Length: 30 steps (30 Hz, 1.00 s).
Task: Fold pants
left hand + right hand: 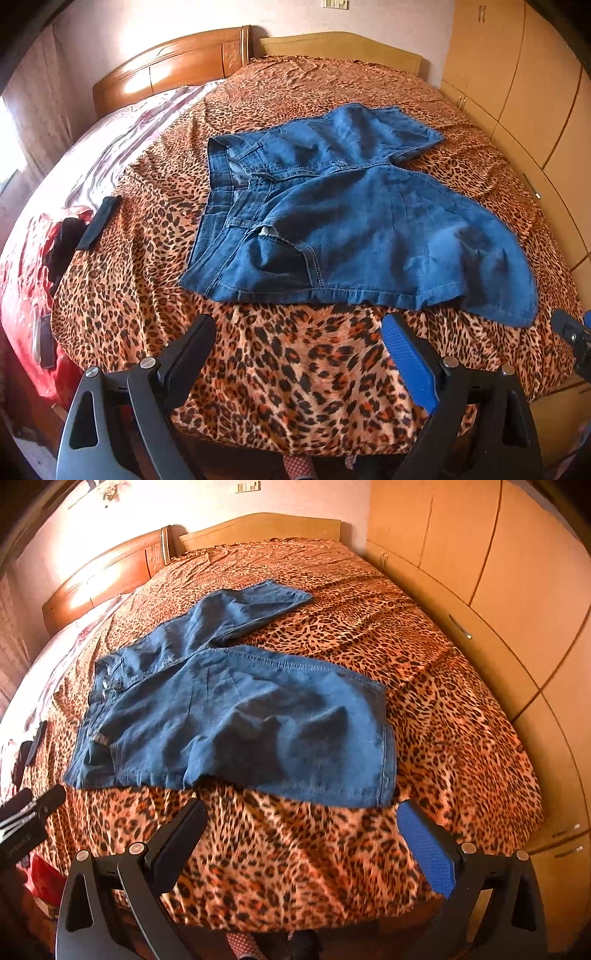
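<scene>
My left gripper and right gripper both hang with fingers spread wide, holding nothing, just above the leopard-print bedspread near the bed's foot. The blue denim shorts lie spread flat just beyond both grippers, waistband to my left, legs to my right.

1. Right gripper: cut off by the left wrist view's right edge; jaw position indeterminate there.
2. Dark garment at bed's left side: crumpled, type unidentifiable.
3. Wall fitting: cropped by the top edge.
</scene>
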Available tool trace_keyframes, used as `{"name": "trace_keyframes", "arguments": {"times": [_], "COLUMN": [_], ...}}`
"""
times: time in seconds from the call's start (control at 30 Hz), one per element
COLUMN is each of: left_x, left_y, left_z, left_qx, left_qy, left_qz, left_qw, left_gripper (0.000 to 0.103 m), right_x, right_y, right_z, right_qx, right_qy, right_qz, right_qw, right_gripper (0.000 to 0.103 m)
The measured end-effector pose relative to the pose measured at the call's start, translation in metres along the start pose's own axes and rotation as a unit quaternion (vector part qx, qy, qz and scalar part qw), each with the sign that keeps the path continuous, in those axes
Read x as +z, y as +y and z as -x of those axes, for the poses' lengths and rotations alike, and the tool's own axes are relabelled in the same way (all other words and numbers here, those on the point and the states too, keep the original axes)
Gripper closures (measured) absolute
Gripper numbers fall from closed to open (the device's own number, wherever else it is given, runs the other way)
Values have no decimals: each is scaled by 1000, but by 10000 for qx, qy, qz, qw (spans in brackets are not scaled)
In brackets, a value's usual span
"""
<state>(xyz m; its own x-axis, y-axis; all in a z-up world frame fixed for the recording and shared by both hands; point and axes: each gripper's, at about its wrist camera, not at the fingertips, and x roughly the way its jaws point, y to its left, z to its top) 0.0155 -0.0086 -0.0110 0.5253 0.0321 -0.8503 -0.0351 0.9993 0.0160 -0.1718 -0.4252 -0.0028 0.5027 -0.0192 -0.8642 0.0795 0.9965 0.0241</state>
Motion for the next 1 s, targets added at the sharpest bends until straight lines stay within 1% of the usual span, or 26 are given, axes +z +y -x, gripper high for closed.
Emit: {"name": "trace_keyframes", "arguments": {"times": [0.27,0.53,0.73,0.83,0.93,1.0], "left_x": [20,35,42,48,54,58], "left_y": [-34,-64,-69,-69,-66,-63], "left_z": [-17,-36,-49,-55,-62,-69], "left_qx": [192,385,618,687,664,600], "left_qy": [108,301,634,718,787,833], "left_qz": [61,154,385,445,427,386], "left_qw": [9997,9987,9953,9941,9938,9940], "left_gripper": [11,11,11,11,11,11], "right_x": [36,57,68,71,73,72], "right_y": [-21,-41,-49,-48,-50,-51], "right_z": [-27,-53,-72,-80,-85,-88], "right_qx": [133,284,493,483,572,517], "right_qy": [-18,93,149,142,209,255], "right_qz": [253,405,610,673,460,376], "right_qw": [9996,9987,9968,9965,9971,9976], "right_gripper": [1,1,1,1,1,1]}}
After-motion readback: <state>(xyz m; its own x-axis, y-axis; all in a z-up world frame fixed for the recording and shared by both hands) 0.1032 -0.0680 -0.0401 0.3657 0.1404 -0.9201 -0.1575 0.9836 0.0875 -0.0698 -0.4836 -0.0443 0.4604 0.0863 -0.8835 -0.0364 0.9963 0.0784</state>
